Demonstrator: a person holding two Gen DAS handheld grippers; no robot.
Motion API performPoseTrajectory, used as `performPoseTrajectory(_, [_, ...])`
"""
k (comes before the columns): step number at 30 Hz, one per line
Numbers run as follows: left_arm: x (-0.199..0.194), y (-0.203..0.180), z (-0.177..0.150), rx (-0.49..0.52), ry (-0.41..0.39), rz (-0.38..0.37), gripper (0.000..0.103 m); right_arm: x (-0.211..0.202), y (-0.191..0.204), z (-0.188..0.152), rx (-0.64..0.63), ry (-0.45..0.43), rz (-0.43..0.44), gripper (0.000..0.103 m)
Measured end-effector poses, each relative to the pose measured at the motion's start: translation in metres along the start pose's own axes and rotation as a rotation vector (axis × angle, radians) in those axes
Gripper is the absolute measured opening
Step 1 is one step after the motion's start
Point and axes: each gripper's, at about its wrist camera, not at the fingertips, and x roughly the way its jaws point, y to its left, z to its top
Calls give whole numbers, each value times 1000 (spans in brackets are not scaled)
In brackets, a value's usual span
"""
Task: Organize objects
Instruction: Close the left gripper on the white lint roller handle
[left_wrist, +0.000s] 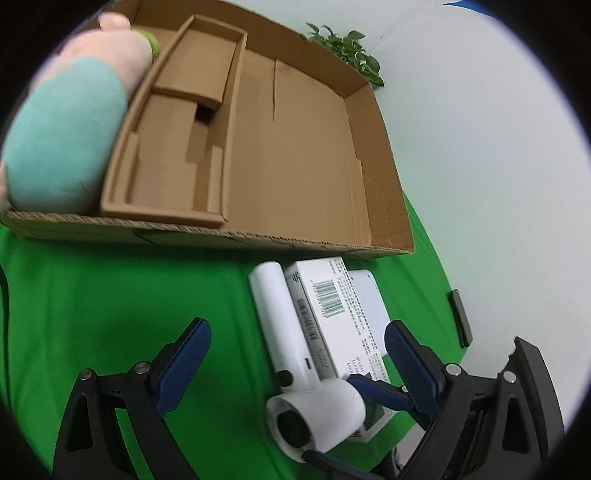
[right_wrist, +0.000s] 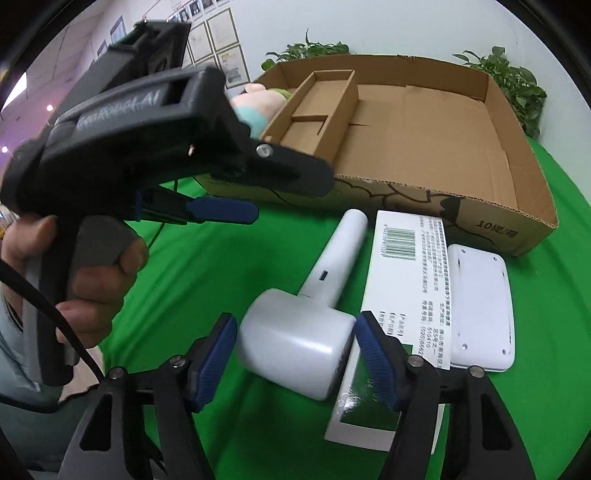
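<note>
White plastic hair dryer (right_wrist: 306, 314) lies flat on green cloth (right_wrist: 207, 266), handle pointing toward the brown cardboard box (right_wrist: 436, 147), head between the right gripper's (right_wrist: 297, 354) narrowing-width pads, not clearly pressed; left gripper (left_wrist: 299, 354) gapes wide.

Green cloth (right_wrist: 207, 266), leafy plants (right_wrist: 517, 85), framed papers (right_wrist: 229, 62) on wall.

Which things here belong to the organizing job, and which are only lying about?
For the job:
- white hair dryer, between the right gripper fingers
- barcode box
- flat white device
- cardboard box
- plush toy inside it

Only around:
- potted plants
- framed papers
- green cloth
</note>
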Motion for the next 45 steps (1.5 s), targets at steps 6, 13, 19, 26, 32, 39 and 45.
performPoseTrajectory(6, [16, -2, -3, 7, 46, -33, 81, 3, 2, 0, -27, -3, -30, 64])
performPoseTrajectory(13, [23, 2, -11, -1, 80, -42, 76, 2, 6, -3, -49, -9, 20, 63])
performPoseTrajectory(19, [19, 15, -19, -21, 82, 14, 72, 3, 10, -4, -69, -11, 82, 63])
performPoseTrajectory(26, [17, 34, -30, -77, 103, 72, 55, 3, 14, -4, -116, -14, 136, 63])
performPoseTrajectory(32, [5, 36, -45, -86, 79, 129, 40, -4, 31, -15, -152, -5, 162, 63])
performPoseTrajectory(39, [0, 32, -49, -78, 58, 141, 40, -2, 29, -33, -72, 92, 172, 64])
performPoseTrajectory(45, [-1, 31, -49, -83, 54, 149, 39, -5, 35, -37, -94, 95, 132, 60])
